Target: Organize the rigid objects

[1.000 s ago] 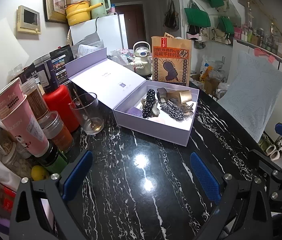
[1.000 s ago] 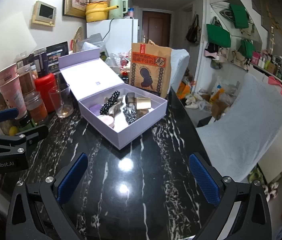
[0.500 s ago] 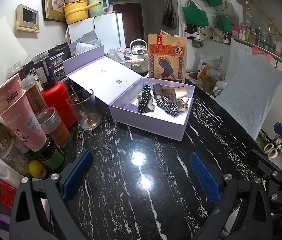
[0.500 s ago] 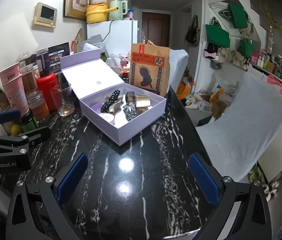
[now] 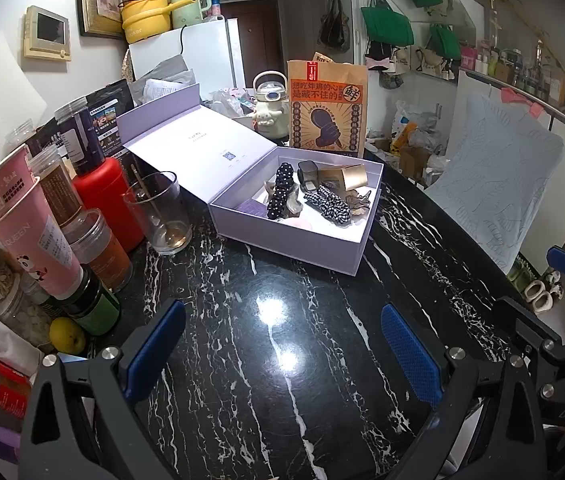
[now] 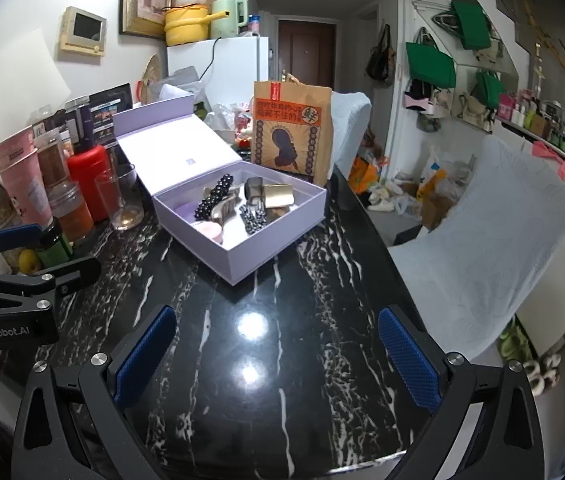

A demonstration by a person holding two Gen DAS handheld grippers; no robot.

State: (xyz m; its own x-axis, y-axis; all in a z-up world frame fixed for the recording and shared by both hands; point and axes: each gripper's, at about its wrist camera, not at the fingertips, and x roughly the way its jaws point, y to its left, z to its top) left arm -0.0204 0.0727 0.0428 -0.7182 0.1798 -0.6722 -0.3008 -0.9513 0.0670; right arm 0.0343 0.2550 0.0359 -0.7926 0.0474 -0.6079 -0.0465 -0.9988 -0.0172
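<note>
An open lilac box (image 5: 282,236) (image 6: 266,248) stands on the black marble table (image 5: 282,380) (image 6: 282,360), its lid (image 5: 198,148) folded back to the left. Several hair clips lie in it: a black dotted clip (image 5: 279,190) (image 6: 214,196), a checked clip (image 5: 332,208) and a gold clip (image 5: 352,176) (image 6: 278,195). My left gripper (image 5: 282,352) is open and empty above the bare table, well short of the box. My right gripper (image 6: 278,356) is open and empty too. Each gripper shows at the edge of the other's view.
Jars, a red bottle (image 5: 102,196), pink cups (image 5: 30,224) and a glass (image 5: 160,212) crowd the table's left side. A brown paper bag (image 5: 328,108) (image 6: 292,132) stands behind the box. A covered chair (image 6: 482,224) is at the right.
Both grippers have drawn back and risen a little, so the box looks smaller and farther. Nothing was gripped or moved.
</note>
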